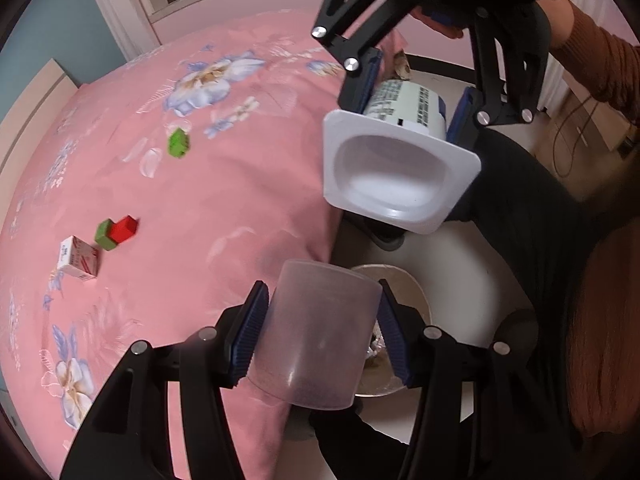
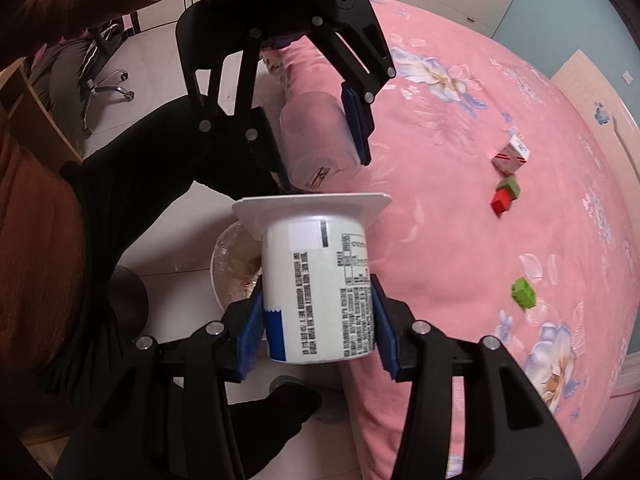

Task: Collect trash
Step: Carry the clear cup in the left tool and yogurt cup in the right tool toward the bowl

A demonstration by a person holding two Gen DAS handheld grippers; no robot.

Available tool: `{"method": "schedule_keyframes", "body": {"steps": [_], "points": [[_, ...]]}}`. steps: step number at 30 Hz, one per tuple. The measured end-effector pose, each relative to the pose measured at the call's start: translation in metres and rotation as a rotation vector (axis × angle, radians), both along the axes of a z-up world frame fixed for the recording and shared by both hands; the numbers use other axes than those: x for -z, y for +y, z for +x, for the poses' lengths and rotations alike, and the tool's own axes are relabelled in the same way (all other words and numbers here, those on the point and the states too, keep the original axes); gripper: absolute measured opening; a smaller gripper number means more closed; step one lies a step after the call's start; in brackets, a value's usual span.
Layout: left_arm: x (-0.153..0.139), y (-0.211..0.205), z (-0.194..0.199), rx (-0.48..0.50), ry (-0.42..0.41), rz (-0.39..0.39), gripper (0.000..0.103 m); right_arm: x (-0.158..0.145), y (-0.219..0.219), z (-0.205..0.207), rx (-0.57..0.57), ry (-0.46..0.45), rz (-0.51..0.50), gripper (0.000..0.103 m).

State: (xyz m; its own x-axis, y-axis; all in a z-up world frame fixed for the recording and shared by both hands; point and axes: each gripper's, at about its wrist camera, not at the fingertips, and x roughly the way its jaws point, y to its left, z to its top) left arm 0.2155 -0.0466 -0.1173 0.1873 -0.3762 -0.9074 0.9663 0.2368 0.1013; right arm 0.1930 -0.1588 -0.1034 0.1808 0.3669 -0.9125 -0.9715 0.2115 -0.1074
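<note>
My left gripper [image 1: 320, 300] is shut on a translucent plastic cup [image 1: 316, 336], its blue pads pressing both sides. The cup hangs over the edge of the pink bed [image 1: 200, 184], above a round lined trash bin [image 1: 404, 284] on the floor. My right gripper [image 2: 316, 292] is shut on a white yogurt cup [image 2: 320, 288] with printed text, its square rim facing away. In the left wrist view the right gripper [image 1: 408, 116] holds the yogurt cup [image 1: 400, 168] with the empty inside showing. In the right wrist view the left gripper [image 2: 324, 164] and the translucent cup [image 2: 316, 136] hang above the bin [image 2: 228, 264].
On the bed lie a small red-and-white carton [image 1: 79, 258], a green block [image 1: 106, 234] touching a red block [image 1: 126, 229], and another green block [image 1: 178, 143]. A person's dark-trousered legs [image 2: 152, 168] and orange sleeve stand beside the bin. An office chair [image 2: 104, 76] is behind.
</note>
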Motion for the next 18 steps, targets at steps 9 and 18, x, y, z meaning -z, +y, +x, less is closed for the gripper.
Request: {"method": "schedule_keyframes", "body": {"steps": [9,18], "points": [[0.019,0.002,-0.022,0.019,0.003,-0.006,0.057,0.026,0.008,-0.018,-0.024,0.022,0.015,0.049],[0.044,0.0,-0.036,0.038,0.014,-0.012,0.057,0.05,0.012,-0.026,-0.022,0.042,0.021,0.049]]}}
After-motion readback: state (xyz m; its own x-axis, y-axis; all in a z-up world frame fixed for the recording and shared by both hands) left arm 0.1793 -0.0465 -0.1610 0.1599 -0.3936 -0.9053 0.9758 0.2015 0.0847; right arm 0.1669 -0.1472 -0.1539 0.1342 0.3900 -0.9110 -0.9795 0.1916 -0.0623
